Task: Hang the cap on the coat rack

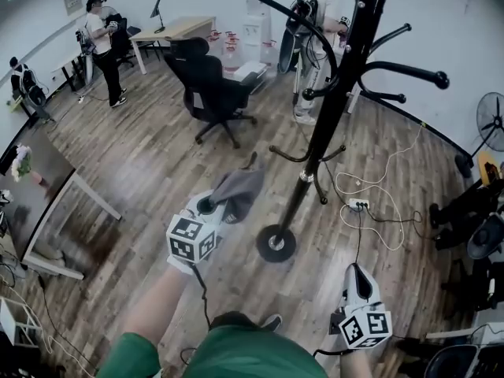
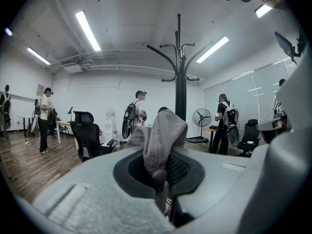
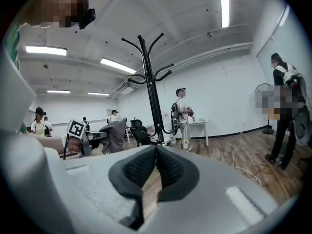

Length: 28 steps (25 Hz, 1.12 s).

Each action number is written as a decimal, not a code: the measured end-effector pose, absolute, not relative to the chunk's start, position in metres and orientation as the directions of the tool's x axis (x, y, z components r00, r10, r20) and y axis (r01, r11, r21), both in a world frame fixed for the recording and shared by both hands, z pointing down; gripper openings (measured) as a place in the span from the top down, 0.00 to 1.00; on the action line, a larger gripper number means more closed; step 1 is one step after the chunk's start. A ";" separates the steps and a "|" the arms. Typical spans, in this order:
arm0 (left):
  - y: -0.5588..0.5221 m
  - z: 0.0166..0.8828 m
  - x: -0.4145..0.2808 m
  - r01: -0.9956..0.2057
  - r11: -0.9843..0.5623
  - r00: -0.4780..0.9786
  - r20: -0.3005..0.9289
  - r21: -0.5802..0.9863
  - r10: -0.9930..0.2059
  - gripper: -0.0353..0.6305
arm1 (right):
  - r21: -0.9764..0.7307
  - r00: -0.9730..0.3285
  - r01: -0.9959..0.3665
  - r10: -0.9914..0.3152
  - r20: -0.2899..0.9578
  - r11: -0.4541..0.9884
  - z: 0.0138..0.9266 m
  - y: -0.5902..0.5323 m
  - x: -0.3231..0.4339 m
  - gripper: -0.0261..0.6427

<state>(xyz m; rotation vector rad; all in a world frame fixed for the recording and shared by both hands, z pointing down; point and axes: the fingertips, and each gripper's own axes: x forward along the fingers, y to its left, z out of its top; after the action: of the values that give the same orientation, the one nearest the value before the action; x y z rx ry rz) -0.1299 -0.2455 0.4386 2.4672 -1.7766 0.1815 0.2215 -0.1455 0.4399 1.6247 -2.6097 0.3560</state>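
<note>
Office room with a wooden floor, black coat rack standing just ahead of you, your left tool clamped tight on the grey cap, cap near the rack's pole and not touching it, your right tool closed on nothing.

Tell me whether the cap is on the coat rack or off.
Off. The cap is pinched in the jaws of the left gripper, apart from the coat rack, whose visible hooks are bare.
</note>
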 end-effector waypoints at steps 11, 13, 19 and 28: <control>-0.328 0.475 -0.141 -0.932 -0.362 0.353 0.219 -0.001 -0.910 0.92 | -0.176 -0.374 -0.922 -0.910 0.180 0.345 0.438 -0.166 0.223 0.95; -0.341 0.488 -0.145 -0.924 -0.382 0.372 0.240 0.003 -0.897 0.92 | -0.173 -0.339 -0.935 -0.923 0.183 0.309 0.437 -0.166 0.220 0.95; -0.377 0.511 -0.148 -0.889 -0.456 0.446 0.263 0.025 -0.855 0.92 | -0.176 -0.249 -0.961 -0.947 0.204 0.215 0.441 -0.163 0.207 0.95; -0.410 0.536 -0.132 -0.805 -0.593 0.578 0.276 0.037 -0.768 0.92 | -0.185 -0.136 -0.978 -0.967 0.216 0.097 0.444 -0.153 0.188 0.95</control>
<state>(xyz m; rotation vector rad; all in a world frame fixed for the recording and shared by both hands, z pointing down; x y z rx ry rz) -0.1323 -0.4099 0.5356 2.6476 -1.3293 0.3479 0.1879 -0.1529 0.4441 2.0379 -2.2969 0.4414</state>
